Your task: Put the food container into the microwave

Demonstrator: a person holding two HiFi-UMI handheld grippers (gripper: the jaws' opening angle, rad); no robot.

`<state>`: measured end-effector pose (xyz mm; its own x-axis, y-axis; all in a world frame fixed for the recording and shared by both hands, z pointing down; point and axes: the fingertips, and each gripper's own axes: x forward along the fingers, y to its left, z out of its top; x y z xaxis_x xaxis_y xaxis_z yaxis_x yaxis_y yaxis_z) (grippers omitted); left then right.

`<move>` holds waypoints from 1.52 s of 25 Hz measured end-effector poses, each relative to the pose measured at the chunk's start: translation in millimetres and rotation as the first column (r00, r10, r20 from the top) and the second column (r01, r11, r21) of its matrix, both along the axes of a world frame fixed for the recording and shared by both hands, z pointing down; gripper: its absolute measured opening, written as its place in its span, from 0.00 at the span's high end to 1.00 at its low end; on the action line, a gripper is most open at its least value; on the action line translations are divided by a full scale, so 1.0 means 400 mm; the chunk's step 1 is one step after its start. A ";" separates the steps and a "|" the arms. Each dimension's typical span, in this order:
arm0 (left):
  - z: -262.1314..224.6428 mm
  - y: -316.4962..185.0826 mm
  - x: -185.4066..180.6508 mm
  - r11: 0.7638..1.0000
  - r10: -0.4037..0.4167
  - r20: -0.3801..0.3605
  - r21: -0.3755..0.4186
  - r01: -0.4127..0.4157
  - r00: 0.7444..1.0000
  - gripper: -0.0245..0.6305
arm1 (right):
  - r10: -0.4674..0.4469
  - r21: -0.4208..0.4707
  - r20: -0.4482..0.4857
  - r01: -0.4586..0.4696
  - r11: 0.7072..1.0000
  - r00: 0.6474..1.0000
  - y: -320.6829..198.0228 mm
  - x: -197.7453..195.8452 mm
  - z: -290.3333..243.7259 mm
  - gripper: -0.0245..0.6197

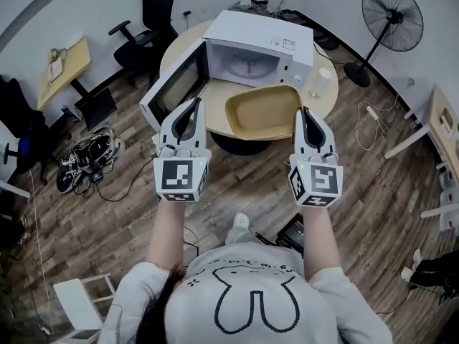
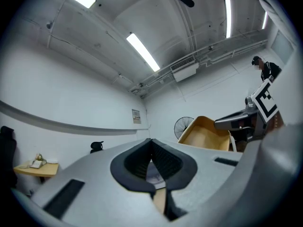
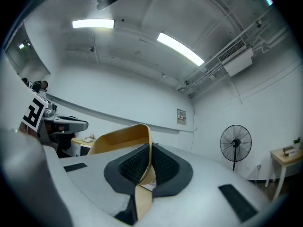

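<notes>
The right hand-held gripper (image 1: pixel 305 112) pinches the thin rim of the food container (image 1: pixel 262 113), a smooth tan box with nothing in it, held up in front of the open microwave (image 1: pixel 265 31). The left hand-held gripper (image 1: pixel 193 104) is closed on nothing. The white microwave sits on a round table (image 1: pixel 326 100) over a wooden floor (image 1: pixel 107 213).

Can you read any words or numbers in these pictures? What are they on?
No text can be read for sure.
On the microwave, a sticker: too small to read.
On the wall, a wall notice: too small to read.
On the person, the shirt print: blurred, unreadable.
</notes>
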<state>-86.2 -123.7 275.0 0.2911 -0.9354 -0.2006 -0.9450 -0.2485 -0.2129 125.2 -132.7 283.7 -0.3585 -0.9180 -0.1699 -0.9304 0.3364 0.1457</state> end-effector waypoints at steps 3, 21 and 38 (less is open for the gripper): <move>0.002 -0.085 0.008 1.000 -0.009 0.004 -0.011 0.009 1.000 0.95 | -0.011 -0.010 0.007 0.011 1.000 1.000 -0.089 0.006 0.002 0.90; 0.091 -0.336 0.002 0.992 -0.083 -0.006 -0.096 0.082 0.997 0.95 | -0.056 -0.200 0.078 0.071 0.977 0.995 -0.380 -0.012 0.164 0.90; 0.117 -0.537 -0.051 0.991 -0.012 -0.001 -0.134 0.012 1.000 0.95 | 0.057 -0.339 0.092 -0.022 0.941 0.994 -0.573 -0.074 0.279 0.90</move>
